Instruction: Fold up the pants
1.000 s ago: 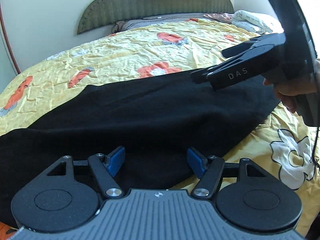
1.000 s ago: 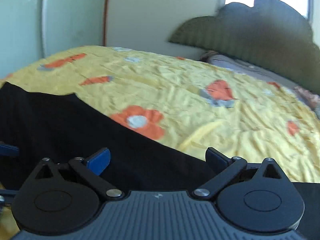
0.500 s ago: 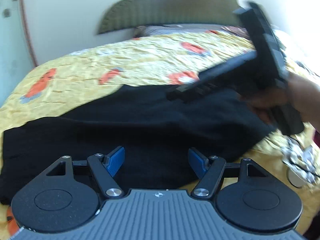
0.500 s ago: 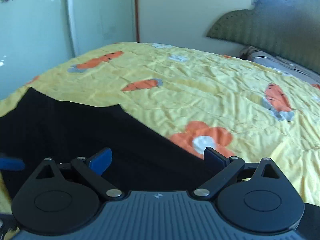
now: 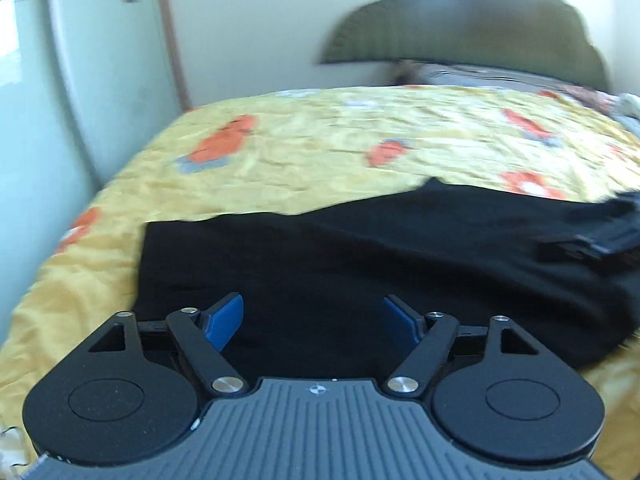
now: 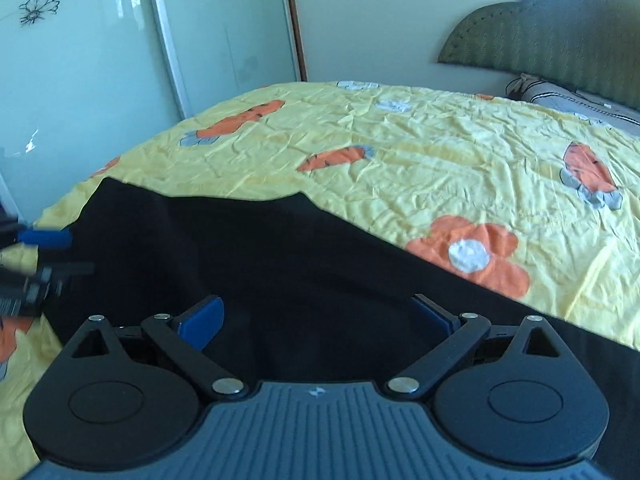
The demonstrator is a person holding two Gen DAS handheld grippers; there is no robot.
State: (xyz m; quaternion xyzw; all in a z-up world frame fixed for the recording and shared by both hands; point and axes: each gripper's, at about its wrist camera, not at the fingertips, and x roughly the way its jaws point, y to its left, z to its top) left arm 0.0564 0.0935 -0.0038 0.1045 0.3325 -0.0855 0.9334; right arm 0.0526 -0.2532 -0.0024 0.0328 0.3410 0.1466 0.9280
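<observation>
So over the last second I swung both grippers left along the pants (image 5: 360,264) lying flat on the bed (image 5: 304,148). Left gripper (image 5: 313,320) and right gripper (image 6: 316,318) were both gaping, holding nothing; probably lining up on the cuff end.

pants (image 6: 304,264): 1 | tongs: 2, left (image 5: 313,322), right (image 6: 318,320) | bedspread (image 6: 420,152): 1 | headboard (image 6: 560,44): 1

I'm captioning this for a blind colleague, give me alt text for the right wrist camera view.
Black pants lie spread flat across a yellow floral bedspread, with the open right gripper low over them, blue fingertips apart and holding nothing. The left gripper shows blurred at the left edge near the pants' end; pale wardrobe doors and a green headboard stand behind.
</observation>
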